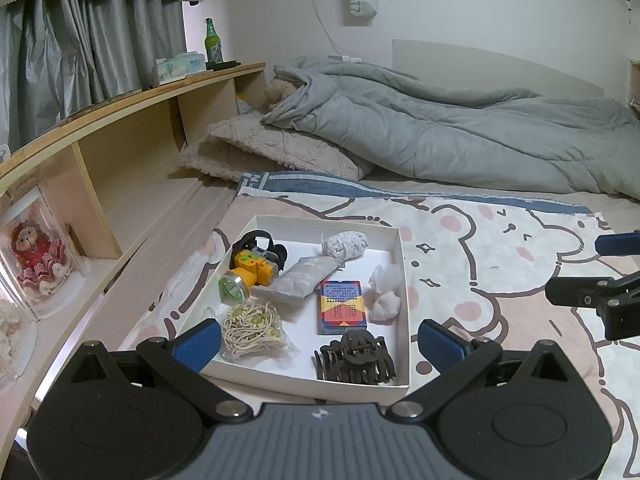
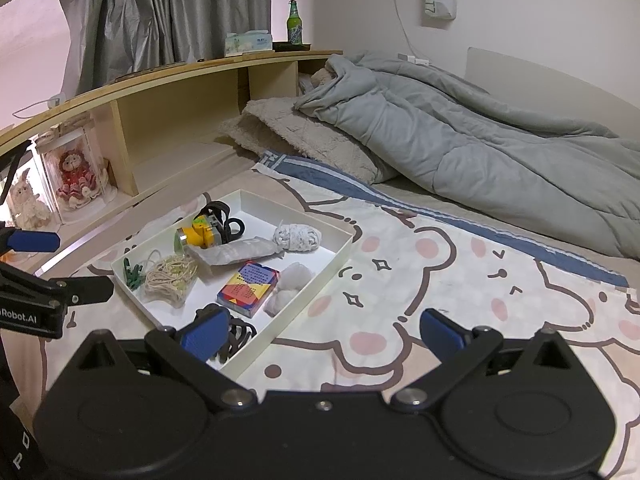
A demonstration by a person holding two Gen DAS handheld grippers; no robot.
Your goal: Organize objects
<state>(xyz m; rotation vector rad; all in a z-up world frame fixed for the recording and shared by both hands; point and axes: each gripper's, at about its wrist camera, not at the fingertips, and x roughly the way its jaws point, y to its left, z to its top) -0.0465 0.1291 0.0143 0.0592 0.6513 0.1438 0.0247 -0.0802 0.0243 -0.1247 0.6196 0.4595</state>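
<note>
A white shallow box [image 1: 403,280] [image 2: 344,240] sits on the cartoon bedsheet. It holds a yellow headlamp [image 1: 252,270] [image 2: 202,232], a grey pouch [image 1: 298,280] [image 2: 236,254], a bag of cream cords [image 1: 250,330] [image 2: 170,276], a colourful card box [image 1: 342,306] [image 2: 248,288], a dark hair claw [image 1: 356,358] [image 2: 236,334], white wrapped lumps [image 1: 384,292] [image 2: 288,284] and a patterned cloth roll [image 1: 344,244] [image 2: 298,238]. My left gripper [image 1: 320,344] is open at the box's near edge. My right gripper [image 2: 322,334] is open, its left finger [image 2: 202,336] over the hair claw.
A wooden shelf unit [image 1: 120,128] [image 2: 180,92] runs along the left, with dolls in clear cases [image 1: 36,256] [image 2: 76,176], a tissue pack [image 2: 248,42] and a green bottle [image 1: 212,42] [image 2: 295,22]. A grey duvet [image 1: 440,132] [image 2: 460,132] and a beige blanket [image 1: 272,152] lie behind.
</note>
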